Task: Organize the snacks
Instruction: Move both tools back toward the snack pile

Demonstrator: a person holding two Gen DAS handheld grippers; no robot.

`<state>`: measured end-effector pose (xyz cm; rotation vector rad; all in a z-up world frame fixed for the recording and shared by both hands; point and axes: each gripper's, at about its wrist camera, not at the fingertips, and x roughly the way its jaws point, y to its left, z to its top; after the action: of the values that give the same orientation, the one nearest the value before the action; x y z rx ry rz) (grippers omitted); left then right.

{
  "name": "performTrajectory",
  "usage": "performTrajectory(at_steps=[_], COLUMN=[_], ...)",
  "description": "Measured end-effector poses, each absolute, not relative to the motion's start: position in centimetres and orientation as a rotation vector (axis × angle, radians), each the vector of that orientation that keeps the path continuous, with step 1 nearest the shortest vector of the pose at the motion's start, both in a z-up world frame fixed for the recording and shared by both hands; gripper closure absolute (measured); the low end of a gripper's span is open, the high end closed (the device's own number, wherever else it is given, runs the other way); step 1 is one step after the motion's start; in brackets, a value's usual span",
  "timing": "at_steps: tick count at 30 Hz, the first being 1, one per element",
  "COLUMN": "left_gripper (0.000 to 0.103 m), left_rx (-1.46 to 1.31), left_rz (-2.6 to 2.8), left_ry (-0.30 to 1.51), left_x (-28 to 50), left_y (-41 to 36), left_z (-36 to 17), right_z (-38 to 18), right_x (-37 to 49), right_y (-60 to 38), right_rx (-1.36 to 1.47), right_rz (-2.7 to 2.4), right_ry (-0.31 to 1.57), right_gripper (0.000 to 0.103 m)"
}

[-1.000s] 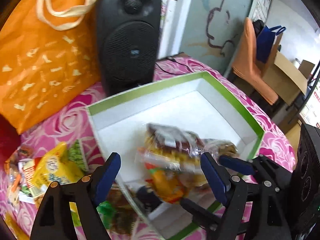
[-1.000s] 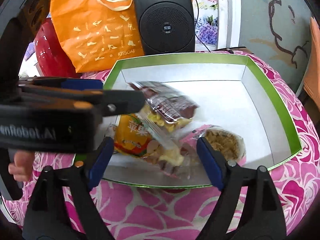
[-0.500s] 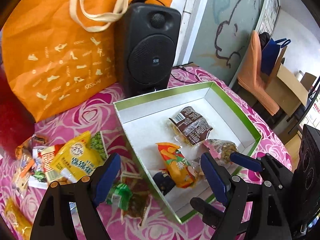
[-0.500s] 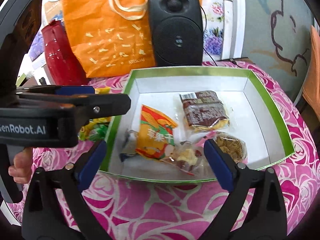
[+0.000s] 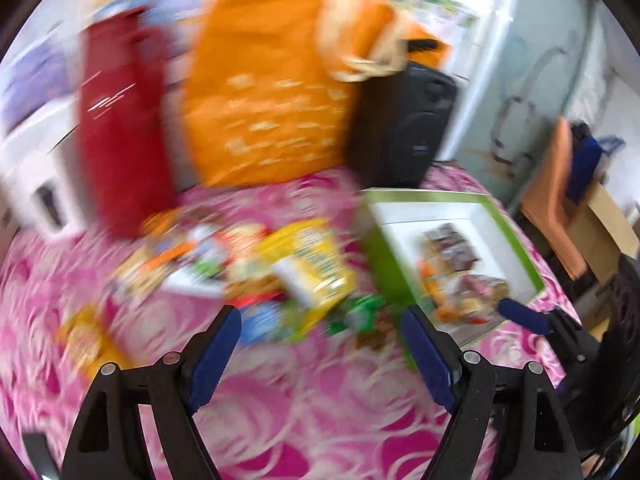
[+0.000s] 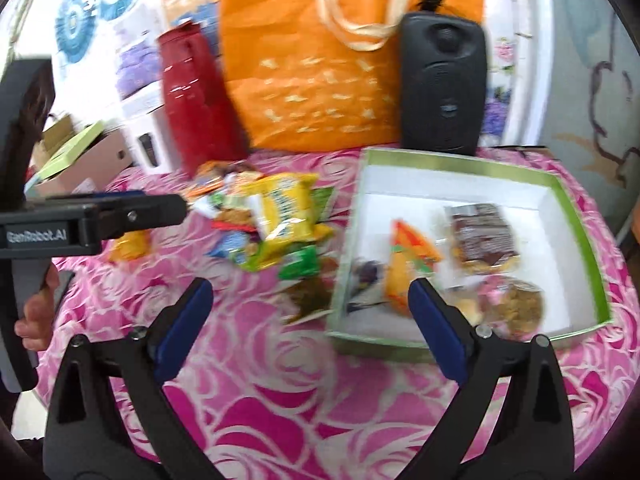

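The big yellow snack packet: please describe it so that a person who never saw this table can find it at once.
Find the green-rimmed box on the pink rose tablecloth; a heap of loose snacks lies just left of it. The big yellow snack packet sits on top of that heap, the largest and brightest piece, above a small green packet.

Glossy crinkled foil snack packets (image 6: 280,216), matt card box (image 6: 576,220), patterned pink cloth tablecloth (image 6: 304,392), matt black plastic speaker (image 6: 442,84)

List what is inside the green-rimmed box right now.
Inside the green-rimmed box: a brown packet, an orange packet, a dark packet and a clear bag of brownish snacks. Its near corner is hidden behind the right gripper.
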<state>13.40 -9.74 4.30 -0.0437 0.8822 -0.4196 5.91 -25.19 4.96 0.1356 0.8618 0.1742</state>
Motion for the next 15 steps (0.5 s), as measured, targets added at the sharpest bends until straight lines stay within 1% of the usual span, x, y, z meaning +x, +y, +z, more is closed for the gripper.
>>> performTrajectory(at_steps=[8, 15], left_gripper=[0.019, 0.020], left_rx=[-0.159, -0.245], left_rz=[-0.207, -0.137], left_ry=[0.906, 0.917], left_x=[11.4, 11.7], left_y=[0.8, 6.1], left_z=[0.1, -1.9], right_z=[2.9, 1.3], right_x=[7.3, 9.9], right_y=[-20.6, -17.7], right_rx=[0.130, 0.158], right_rz=[0.289, 0.353], right_ry=[0.926, 0.973], right_gripper=[0.005, 0.006])
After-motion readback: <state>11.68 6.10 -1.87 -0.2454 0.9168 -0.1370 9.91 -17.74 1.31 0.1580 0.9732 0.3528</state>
